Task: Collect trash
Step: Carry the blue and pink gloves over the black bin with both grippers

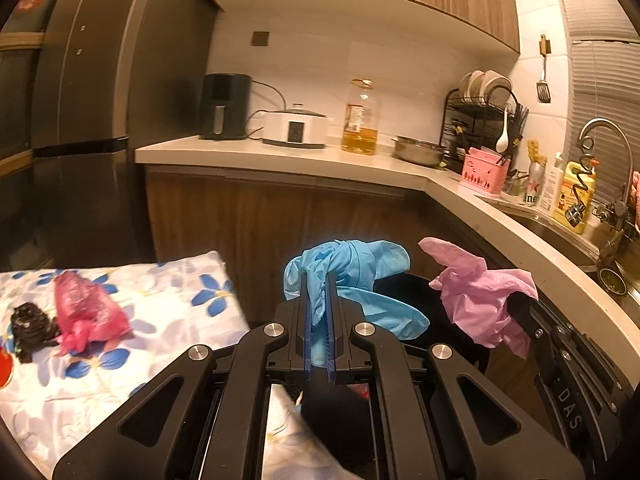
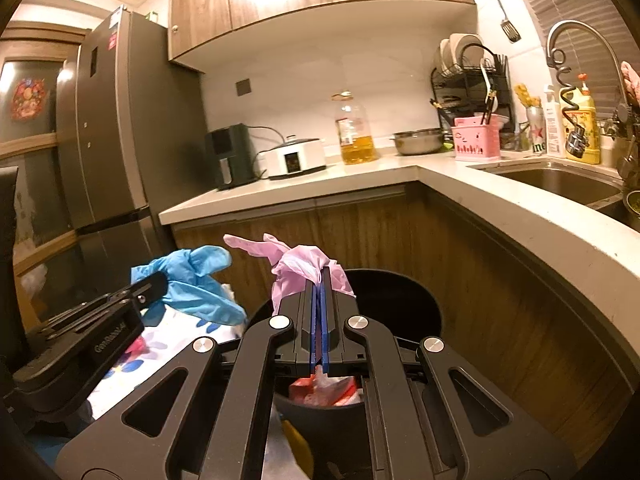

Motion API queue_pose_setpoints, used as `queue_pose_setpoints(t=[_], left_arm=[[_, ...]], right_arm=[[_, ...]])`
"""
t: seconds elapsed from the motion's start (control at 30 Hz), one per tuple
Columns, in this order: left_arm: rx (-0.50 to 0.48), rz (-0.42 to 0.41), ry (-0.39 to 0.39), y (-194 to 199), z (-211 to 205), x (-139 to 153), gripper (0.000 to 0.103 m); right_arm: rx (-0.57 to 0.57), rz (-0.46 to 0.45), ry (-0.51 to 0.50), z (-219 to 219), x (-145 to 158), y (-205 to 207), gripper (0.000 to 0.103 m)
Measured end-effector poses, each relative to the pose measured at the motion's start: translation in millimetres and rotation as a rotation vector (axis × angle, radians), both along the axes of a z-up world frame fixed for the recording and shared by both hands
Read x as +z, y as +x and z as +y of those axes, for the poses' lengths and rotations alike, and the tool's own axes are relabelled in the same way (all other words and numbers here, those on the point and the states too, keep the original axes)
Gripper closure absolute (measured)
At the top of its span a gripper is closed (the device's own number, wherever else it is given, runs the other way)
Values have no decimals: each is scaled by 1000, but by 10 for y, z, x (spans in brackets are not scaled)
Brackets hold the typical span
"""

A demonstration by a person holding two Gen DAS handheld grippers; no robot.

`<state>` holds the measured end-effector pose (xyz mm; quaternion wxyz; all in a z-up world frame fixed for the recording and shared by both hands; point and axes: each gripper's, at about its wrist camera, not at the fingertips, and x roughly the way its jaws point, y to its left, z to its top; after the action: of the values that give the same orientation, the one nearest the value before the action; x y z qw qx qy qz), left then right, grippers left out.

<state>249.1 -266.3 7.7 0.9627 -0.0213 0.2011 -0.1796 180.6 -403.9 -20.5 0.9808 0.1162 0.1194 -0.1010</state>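
Midway by my judgement: left tool [image 1: 319, 280] clamped on a blue glove [image 1: 352, 268], right tool [image 2: 320, 280] on a pink glove [image 2: 296, 264], both over the bin [image 2: 400, 292]; two wads [image 1: 88, 312] remain on the surface [image 1: 160, 320].

Grey fridge [image 2: 112, 128] stands tall at nine o'clock. Along the table [image 2: 360, 176], a black air fryer [image 2: 230, 156] sits beside a white cooker [image 2: 294, 158], then an oil bottle [image 2: 356, 132] and steel bowl [image 2: 420, 141]. Dish rack [image 2: 472, 80], pink caddy [image 2: 476, 138] and faucet [image 2: 580, 40] crowd two o'clock.
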Motion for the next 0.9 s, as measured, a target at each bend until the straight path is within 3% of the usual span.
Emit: queue_pose_setpoints(t=[0.9], left_arm=[[-84, 31, 15, 359, -368, -175, 96]], right_arm=[[0, 21, -7, -234, -55, 342, 100]])
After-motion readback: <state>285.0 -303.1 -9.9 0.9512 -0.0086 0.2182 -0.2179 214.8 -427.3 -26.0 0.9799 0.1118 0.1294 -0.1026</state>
